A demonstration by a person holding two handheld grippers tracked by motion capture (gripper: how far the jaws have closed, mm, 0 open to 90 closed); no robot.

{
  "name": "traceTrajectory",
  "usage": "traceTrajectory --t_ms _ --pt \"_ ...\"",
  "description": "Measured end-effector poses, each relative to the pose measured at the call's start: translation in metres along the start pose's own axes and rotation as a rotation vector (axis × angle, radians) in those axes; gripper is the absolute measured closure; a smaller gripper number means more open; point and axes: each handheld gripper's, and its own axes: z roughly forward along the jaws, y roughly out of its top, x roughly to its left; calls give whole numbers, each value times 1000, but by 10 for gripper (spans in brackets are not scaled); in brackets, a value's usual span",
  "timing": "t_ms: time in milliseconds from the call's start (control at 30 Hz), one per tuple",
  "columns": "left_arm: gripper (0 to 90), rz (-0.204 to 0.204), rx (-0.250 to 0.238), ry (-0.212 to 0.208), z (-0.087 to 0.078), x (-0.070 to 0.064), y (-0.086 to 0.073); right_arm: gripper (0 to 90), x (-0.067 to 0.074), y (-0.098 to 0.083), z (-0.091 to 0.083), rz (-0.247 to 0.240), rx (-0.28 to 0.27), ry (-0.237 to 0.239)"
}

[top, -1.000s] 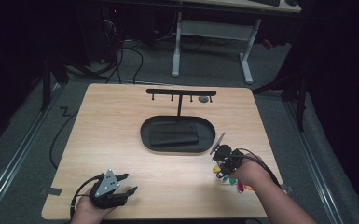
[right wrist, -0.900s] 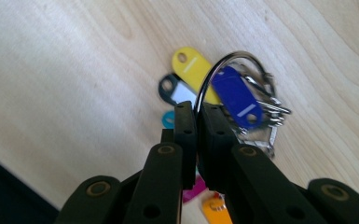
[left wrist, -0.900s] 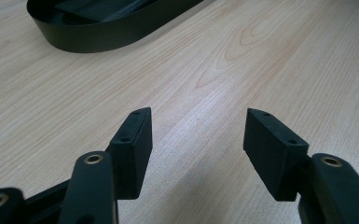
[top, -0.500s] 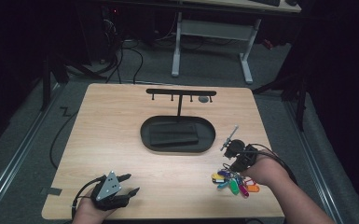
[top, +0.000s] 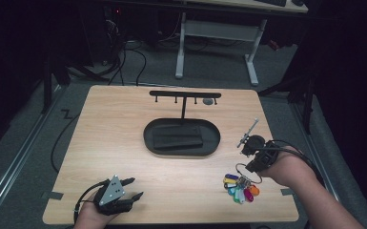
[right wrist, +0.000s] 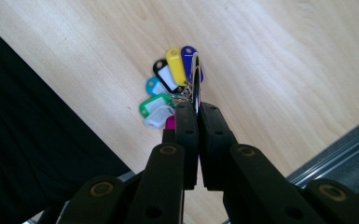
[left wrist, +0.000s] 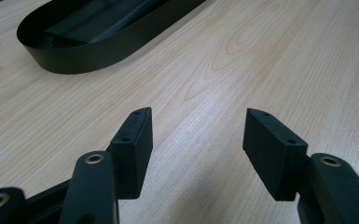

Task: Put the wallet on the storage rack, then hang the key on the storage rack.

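Black tray (top: 181,150) mid-table; rack (top: 185,94) behind; key tags (top: 240,187) front-right.

Bunch of coloured key tags (top: 240,188) (right wrist: 170,93) on metal ring; fanned near table's front-right edge; ring pinched by right gripper (right wrist: 196,112).

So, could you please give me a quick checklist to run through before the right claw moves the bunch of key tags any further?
1. Right claw shut on the metal ring of the key tags: ok; jaws pinch the ring.
2. Tags lifted off the table: cannot tell; they look spread on the wood.
3. Hooks on the black rack free: mostly ok; a small thing sits by the right end.
4. Path from tags to rack: not ok if straight; the black tray lies between.
5. Left claw out of the way: ok; open, at the near left edge.
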Motion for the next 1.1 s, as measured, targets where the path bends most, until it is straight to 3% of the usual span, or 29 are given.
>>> traceTrajectory --t_ms 267,600,867,1100 --pt "432 -2 5 -7 1 1 -1 880 -5 5 -23 0 -47 -23" --pt "431 8 21 -12 1 -1 -1 880 -12 24 -36 5 -80 -47" --pt "431 8 24 -6 -2 -2 -3 879 -16 46 -40 -12 -86 -59" --pt "431 6 26 -4 -4 -1 -5 879 -26 72 -51 -16 -128 -69"
